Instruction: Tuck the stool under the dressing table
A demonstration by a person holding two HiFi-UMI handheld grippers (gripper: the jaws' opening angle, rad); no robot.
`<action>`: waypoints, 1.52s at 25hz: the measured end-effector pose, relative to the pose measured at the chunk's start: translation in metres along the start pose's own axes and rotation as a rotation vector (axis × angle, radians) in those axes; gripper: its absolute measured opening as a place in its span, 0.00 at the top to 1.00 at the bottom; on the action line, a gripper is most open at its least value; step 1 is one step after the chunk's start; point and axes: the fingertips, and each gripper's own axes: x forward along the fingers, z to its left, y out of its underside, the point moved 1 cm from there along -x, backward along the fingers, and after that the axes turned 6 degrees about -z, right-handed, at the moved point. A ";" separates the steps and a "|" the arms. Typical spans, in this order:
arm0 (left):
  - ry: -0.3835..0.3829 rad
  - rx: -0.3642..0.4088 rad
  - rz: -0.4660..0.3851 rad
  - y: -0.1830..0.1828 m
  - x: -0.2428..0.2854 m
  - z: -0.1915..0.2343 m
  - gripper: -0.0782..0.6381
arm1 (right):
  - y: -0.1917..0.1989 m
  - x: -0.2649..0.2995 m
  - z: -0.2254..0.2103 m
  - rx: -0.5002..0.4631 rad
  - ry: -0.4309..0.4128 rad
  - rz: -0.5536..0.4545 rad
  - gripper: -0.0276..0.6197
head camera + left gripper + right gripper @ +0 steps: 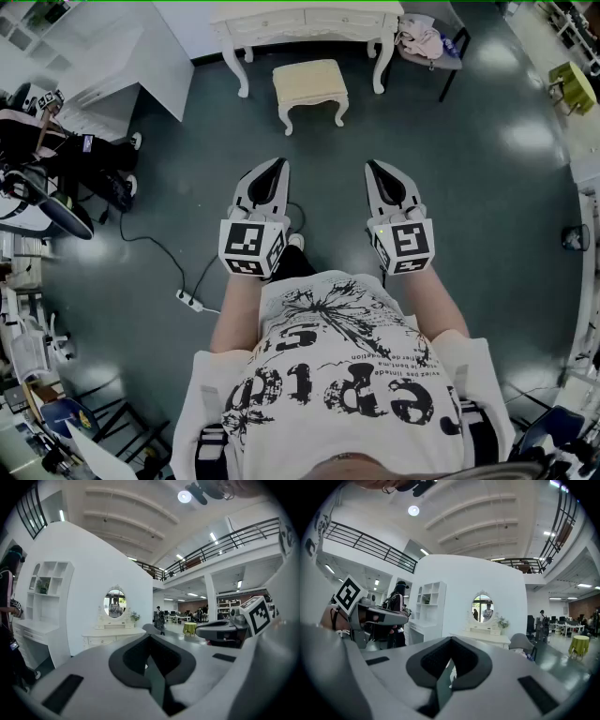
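Jaws pressed together, empty, on left gripper (pixel 277 166) and right gripper (pixel 373 168); stool (pixel 310 84) in front of dressing table (pixel 305 19).

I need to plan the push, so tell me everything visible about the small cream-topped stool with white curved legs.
The cream-cushioned stool has a roughly square padded seat on a white frame with curved legs. It stands upright on the dark floor, just in front of the white dressing table, facing the gap between its legs, not under it. Only the floor touches it; the left gripper and the right gripper, both shut, are well short of it.
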 end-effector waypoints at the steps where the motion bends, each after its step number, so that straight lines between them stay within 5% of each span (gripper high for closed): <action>1: 0.001 0.007 0.002 0.000 -0.003 -0.002 0.86 | 0.000 -0.003 0.001 0.001 -0.001 -0.001 0.93; 18: 0.003 -0.025 0.075 0.033 0.012 0.007 0.86 | 0.025 0.015 -0.009 0.076 0.009 0.018 0.93; 28: 0.002 -0.098 0.101 0.070 0.100 0.095 0.86 | 0.057 0.122 -0.032 0.032 0.048 0.084 0.93; 38: 0.000 -0.116 0.094 0.081 0.236 0.239 0.86 | 0.081 0.298 -0.082 0.074 0.101 0.127 0.93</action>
